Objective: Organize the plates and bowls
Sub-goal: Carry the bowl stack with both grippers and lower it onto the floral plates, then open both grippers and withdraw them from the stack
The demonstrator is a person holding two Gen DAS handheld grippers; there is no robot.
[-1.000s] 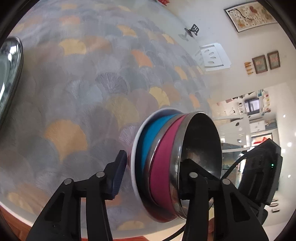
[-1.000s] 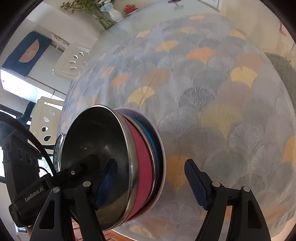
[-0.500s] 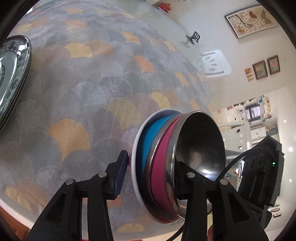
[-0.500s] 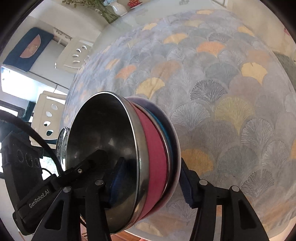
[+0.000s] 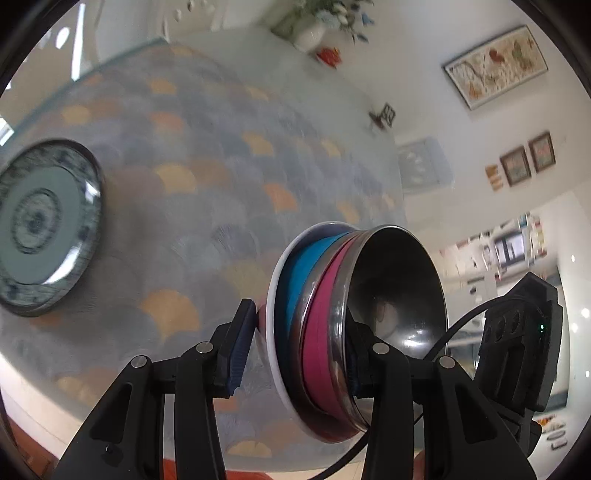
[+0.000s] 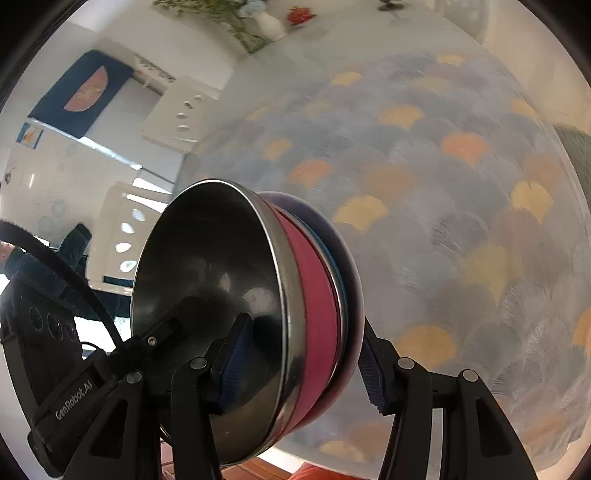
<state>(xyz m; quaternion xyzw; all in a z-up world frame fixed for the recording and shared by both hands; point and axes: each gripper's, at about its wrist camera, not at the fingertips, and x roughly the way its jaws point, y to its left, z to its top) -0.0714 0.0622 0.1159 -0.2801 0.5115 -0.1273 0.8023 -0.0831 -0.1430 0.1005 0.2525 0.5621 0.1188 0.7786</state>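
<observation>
A nested stack of bowls [image 5: 321, 332] hangs tilted on its side above the table: a steel bowl [image 5: 391, 295] innermost, then a pink band, a blue band [image 5: 299, 273] and a white rim. My left gripper [image 5: 295, 350] is shut on the stack, one pad inside the steel bowl and one on the white underside. From the opposite side my right gripper [image 6: 301, 365] is shut on the same stack [image 6: 314, 295], one pad inside the steel bowl [image 6: 207, 277] and the other on its dark base. A blue-patterned plate [image 5: 40, 229] lies flat on the table at the left.
The round table [image 5: 221, 177] wears a cloth with a grey and orange fan pattern [image 6: 461, 221]. A vase of flowers [image 5: 314, 29] and a small red item [image 5: 328, 55] stand at its far edge. White chairs [image 6: 177, 114] stand beyond the table.
The right gripper's jaws have closed onto the stack. Both grippers have lifted the stack off the cloth, and the patterned plate has come fully into the left wrist view.
</observation>
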